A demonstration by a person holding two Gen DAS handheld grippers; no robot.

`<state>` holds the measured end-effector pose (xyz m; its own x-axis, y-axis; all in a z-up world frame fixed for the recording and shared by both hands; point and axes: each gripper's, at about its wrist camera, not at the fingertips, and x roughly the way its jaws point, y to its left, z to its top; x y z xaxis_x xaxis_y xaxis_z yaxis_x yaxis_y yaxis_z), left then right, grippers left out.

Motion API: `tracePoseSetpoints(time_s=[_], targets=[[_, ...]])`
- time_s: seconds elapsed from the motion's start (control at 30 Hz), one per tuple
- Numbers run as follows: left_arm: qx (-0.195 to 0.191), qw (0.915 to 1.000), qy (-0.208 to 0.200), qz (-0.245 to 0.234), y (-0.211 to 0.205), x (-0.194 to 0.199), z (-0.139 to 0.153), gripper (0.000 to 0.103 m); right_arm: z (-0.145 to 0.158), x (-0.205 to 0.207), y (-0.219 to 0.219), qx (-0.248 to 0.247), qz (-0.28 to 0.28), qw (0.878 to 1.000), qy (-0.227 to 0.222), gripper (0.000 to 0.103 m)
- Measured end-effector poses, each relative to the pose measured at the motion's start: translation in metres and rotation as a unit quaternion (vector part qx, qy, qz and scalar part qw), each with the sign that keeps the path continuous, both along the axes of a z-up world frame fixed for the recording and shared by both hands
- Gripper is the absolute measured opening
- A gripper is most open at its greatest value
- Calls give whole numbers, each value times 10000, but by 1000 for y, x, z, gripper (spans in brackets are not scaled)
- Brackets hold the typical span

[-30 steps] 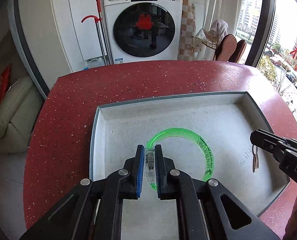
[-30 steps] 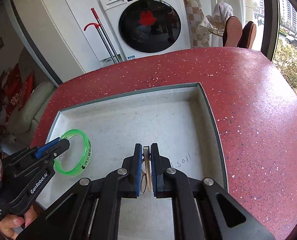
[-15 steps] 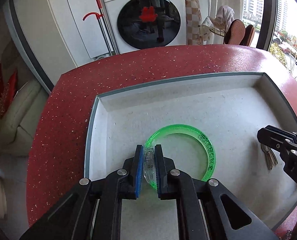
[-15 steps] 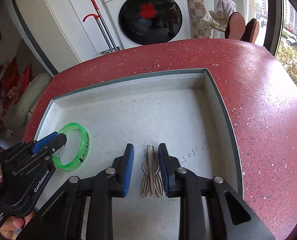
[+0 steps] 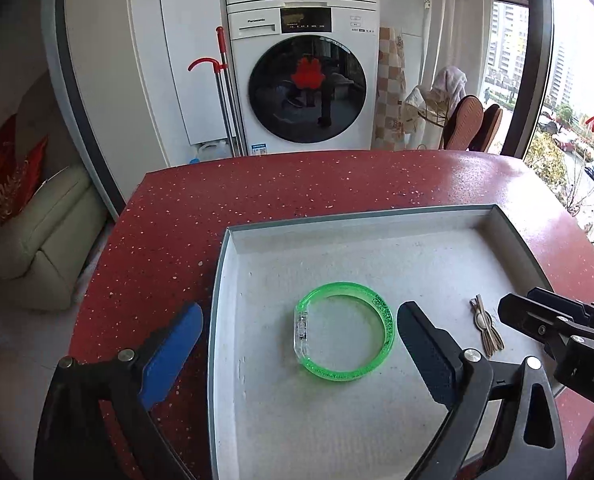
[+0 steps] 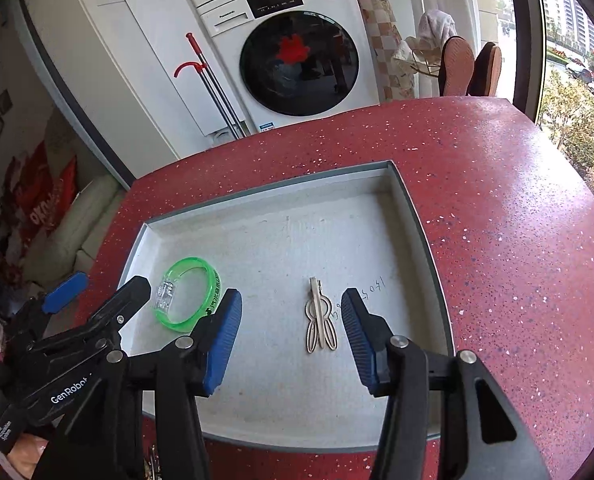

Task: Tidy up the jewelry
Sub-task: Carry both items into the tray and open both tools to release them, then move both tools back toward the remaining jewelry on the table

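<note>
Both grippers have let go: the green bangle (image 5: 345, 334) and the hair clip (image 6: 320, 320) now lie free in the tray (image 6: 413, 216). Left gripper (image 5: 301, 344) gapes wide around the bangle, the clip at its 3 o'clock. Right gripper (image 6: 291, 320) is opening astride the clip.

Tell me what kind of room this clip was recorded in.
Most likely a home laundry or utility corner: a front-loading washing machine stands behind the red speckled counter, a mop leans beside it, and shoes dry by the window.
</note>
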<state>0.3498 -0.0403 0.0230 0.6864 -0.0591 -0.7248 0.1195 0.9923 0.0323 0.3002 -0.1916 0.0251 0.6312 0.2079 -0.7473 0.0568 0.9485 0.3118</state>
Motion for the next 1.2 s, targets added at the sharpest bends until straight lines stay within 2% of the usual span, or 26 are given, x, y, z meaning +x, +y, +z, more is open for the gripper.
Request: tracePoseSetpoints(time_s=[0.13,0.23,0.4,0.57,0.67,0.77,0.93,1.2], targets=[[-158,9997,-184,1,7,-20,16,103,11,-18,-1,119,-11,9999,-92,84],[-259,9993,-267,-45,17,-38,26,103,19,-35,3,69,14,9998,-205,84],[-540,9984,-96,-135,33,-69,31,103,31,-66,12,-118,76,9988,-476,86],[-783,9968,84,-159,47,-96,28,103,38,-98,16,44,137,9973,-721,86],[-660,9976,64,-210,51,-114,25,103,38,-112,18,104,153,9979,-619,86],[-437,9989,-48,-132,56,-133,22,103,34,-126,18,111,132,9989,-445,86],[-297,9994,-158,33,67,-157,16,103,22,-150,14,0,59,9996,-276,86],[-181,9997,96,118,80,-185,-7,103,-2,-183,0,-164,-70,9998,68,86]])
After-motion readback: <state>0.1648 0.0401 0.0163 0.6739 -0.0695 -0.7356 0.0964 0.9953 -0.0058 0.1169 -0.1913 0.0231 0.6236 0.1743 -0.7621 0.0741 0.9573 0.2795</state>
